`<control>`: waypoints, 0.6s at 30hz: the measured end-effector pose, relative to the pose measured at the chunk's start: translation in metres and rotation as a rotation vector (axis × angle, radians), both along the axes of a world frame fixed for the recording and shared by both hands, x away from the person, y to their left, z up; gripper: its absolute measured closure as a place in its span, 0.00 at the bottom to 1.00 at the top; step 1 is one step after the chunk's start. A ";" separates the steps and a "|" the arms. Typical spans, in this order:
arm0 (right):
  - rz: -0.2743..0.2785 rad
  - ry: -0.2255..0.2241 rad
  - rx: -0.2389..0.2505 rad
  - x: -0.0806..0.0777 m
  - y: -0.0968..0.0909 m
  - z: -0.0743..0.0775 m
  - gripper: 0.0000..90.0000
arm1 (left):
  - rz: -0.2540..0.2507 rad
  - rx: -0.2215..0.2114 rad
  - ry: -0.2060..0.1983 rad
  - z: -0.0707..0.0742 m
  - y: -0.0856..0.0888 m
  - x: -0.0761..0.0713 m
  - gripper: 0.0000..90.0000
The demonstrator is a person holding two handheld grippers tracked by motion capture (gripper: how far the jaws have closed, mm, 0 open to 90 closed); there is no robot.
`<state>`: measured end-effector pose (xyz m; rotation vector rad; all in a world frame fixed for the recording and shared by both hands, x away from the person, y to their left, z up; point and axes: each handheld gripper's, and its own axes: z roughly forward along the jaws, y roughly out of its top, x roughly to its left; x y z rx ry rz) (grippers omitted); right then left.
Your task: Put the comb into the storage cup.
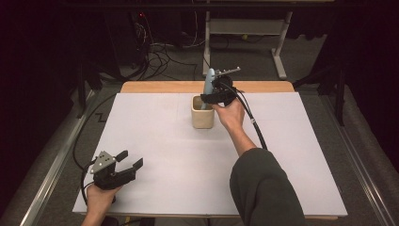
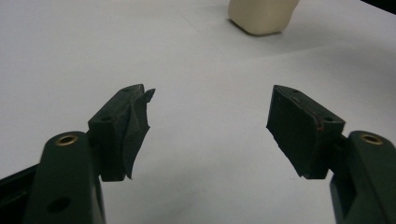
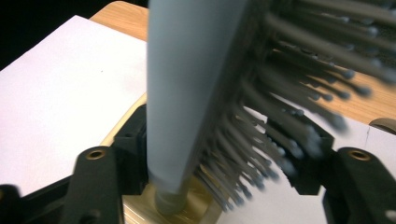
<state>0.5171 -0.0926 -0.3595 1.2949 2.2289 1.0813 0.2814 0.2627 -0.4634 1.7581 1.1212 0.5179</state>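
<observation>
Grippers and hairbrush at a white-covered wooden table, seen from left to right. Near the left front corner of the matt white sheet, the left gripper, a black two-jaw tool with a grey three-cornered plate on top, rested in the person's left hand. Its jaws stood wide apart with nothing between them, the ridged pads facing across bare sheet. Toward the middle far side stood a cream, smooth-walled, square-cornered cup. A pale blue plastic hairbrush with a flat back and rows of grey ball-tipped bristles stood nearly upright in the cup, handle end down at its bottom. At the right, the right gripper hung at the cup's rim in the person's right hand. Its jaws flanked the brush, one just beside the smooth back, the other among the bristle tips. They were parted, with no firm clamp visible.
</observation>
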 end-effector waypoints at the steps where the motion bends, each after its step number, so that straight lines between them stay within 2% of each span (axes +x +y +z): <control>1: 0.002 0.002 0.002 0.000 -0.001 -0.001 0.40 | -0.001 0.001 0.000 0.000 0.000 0.000 0.33; 13: 0.008 0.000 -0.011 -0.003 -0.002 -0.001 0.36 | -0.003 0.001 0.000 0.000 -0.001 0.000 0.33; 18: 0.009 -0.018 0.004 -0.006 -0.006 0.001 0.35 | -0.003 0.003 -0.001 0.000 -0.001 0.000 0.33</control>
